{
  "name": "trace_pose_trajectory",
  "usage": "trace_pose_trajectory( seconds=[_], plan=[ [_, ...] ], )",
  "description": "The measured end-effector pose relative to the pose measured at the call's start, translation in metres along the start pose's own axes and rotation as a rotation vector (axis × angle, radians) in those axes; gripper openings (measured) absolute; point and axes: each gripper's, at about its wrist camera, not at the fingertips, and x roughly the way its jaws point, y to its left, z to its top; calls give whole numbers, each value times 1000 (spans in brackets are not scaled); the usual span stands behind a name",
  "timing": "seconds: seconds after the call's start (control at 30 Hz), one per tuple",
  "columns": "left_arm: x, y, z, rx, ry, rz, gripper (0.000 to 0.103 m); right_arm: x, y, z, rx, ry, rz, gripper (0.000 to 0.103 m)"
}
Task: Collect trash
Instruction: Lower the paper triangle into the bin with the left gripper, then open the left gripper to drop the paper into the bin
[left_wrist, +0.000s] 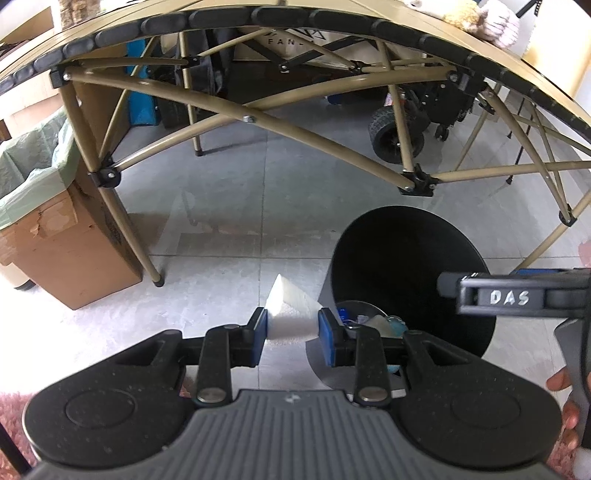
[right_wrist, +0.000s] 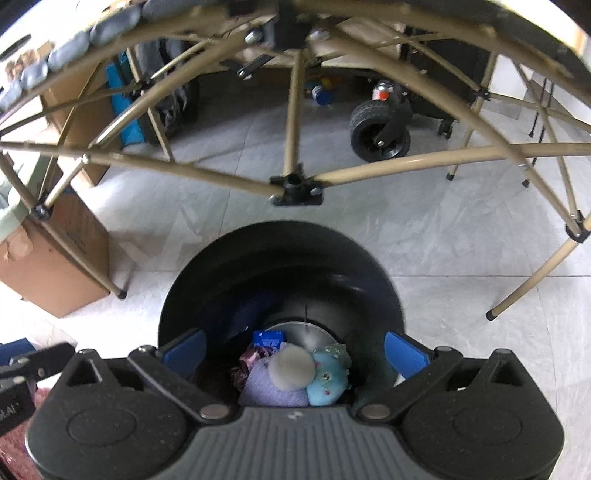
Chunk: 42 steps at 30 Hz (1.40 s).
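Note:
My left gripper (left_wrist: 292, 330) is shut on a white crumpled tissue (left_wrist: 286, 317), pinched between its blue pads, just left of the black trash bin (left_wrist: 406, 266). My right gripper (right_wrist: 293, 350) stands wide open directly over the bin (right_wrist: 280, 266), nothing between its fingers. Inside the bin lie a blurred pale round piece (right_wrist: 291, 369), a teal wrapper (right_wrist: 328, 376), a lilac wrapper (right_wrist: 266, 387) and a blue packet (right_wrist: 269, 338). In the left wrist view the right gripper's body marked DAS (left_wrist: 517, 297) sits over the bin's right side.
A tan folding table frame (left_wrist: 258, 122) spans the floor behind the bin. A cardboard box (left_wrist: 62, 251) with a green liner stands at left, a black wheel (left_wrist: 391, 138) of a cart behind. Pink rug (left_wrist: 14, 413) lies near. A hand (left_wrist: 565, 406) holds the right gripper.

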Motion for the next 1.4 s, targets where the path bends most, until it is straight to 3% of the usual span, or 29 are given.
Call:
trace_pose_trajectory(
  seconds=[0.63, 0.83, 1.1, 1.17, 1.2, 1.3, 1.33, 1.4],
  plan=[
    [40, -95, 35, 199, 29, -92, 30, -51, -119, -19, 260, -117, -120, 103],
    [57, -120, 39, 200, 73, -120, 30, -64, -136, -25, 338, -160, -122, 103],
    [72, -128, 32, 194, 75, -63, 35, -68, -144, -27, 381, -180, -129, 103],
    [73, -128, 31, 188, 64, -60, 39, -69, -144, -27, 384, -182, -127, 103],
    [72, -127, 31, 188, 55, -58, 47, -69, -143, -28, 386, -181, -126, 103],
    [70, -127, 30, 188, 31, -78, 97, -69, -141, -27, 384, -182, -120, 103],
    [68, -128, 29, 189, 12, -67, 103, -70, -141, -27, 384, -185, -119, 103],
    [64, -131, 27, 208, -20, -49, 103, -72, -141, -27, 387, -195, -123, 103]
  ],
)
